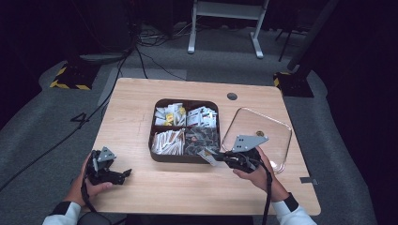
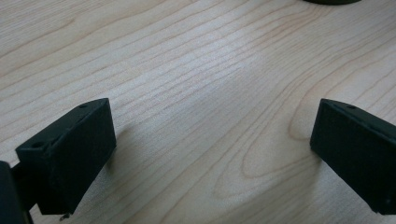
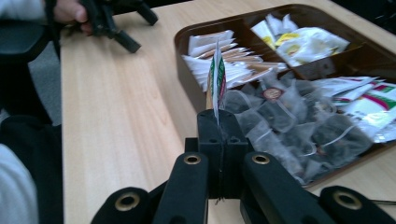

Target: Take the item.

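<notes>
Wooden table (image 1: pixel 141 93) is holding a brown tray (image 1: pixel 159 157). Right gripper (image 3: pixel 218 122) is pinching a thin packet (image 3: pixel 217 77) over the tray's 5 o'clock corner; it risks slipping. Left gripper (image 2: pixel 210 154), at 8 o'clock, is gaping empty.

Room dark beyond the table (image 1: pixel 141 108), which is evenly lit from overhead. Soft shadows lie under the left gripper's jaws. Glare streaks the clear lid (image 1: pixel 272 129). The right gripper view blurs at near range.
</notes>
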{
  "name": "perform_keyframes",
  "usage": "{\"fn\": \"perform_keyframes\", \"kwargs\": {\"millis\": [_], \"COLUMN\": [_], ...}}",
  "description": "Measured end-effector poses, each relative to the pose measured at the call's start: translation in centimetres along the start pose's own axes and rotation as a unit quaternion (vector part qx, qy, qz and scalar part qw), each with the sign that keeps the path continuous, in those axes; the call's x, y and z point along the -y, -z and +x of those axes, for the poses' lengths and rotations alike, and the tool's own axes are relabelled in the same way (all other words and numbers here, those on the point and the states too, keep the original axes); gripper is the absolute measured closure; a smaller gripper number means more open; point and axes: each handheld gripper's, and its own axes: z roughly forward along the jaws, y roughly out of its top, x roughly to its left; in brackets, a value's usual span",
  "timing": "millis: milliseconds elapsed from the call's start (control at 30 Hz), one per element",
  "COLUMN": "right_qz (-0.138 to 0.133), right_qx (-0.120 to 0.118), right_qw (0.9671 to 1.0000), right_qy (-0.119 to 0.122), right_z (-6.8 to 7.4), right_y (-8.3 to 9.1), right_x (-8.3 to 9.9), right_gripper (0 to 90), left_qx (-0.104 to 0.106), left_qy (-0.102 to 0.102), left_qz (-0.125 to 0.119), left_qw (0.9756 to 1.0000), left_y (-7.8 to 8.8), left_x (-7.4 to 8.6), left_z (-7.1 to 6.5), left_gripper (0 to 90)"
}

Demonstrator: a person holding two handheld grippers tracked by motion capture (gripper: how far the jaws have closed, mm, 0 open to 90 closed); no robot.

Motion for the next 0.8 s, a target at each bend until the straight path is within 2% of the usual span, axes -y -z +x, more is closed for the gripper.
{"fn": "perform_keyframes", "kwargs": {"millis": [233, 400, 800], "right_qz": [0.018, 0.027, 0.071], "right_qx": [-0.022, -0.032, -0.067], "right_qw": [0.9995, 0.9990, 0.9947], "right_qy": [0.012, 0.017, 0.030], "right_z": [1.5, 2.1, 4.0], "right_y": [-0.8, -1.3, -4.0], "right_x": [0.6, 0.9, 1.7], "right_gripper": [90.0, 90.0, 90.0], "left_qx": [-0.001, 0.000, -0.001], "left_qy": [0.000, 0.000, 0.000], "left_qz": [0.000, 0.000, 0.000], "left_qw": [1.0000, 1.0000, 1.0000], "left_y": [0.0, 0.0, 0.0], "left_x": [0.0, 0.0, 0.0], "left_z": [0.0, 0.0, 0.0], "left_gripper": [0.4, 0.4, 0.4]}}
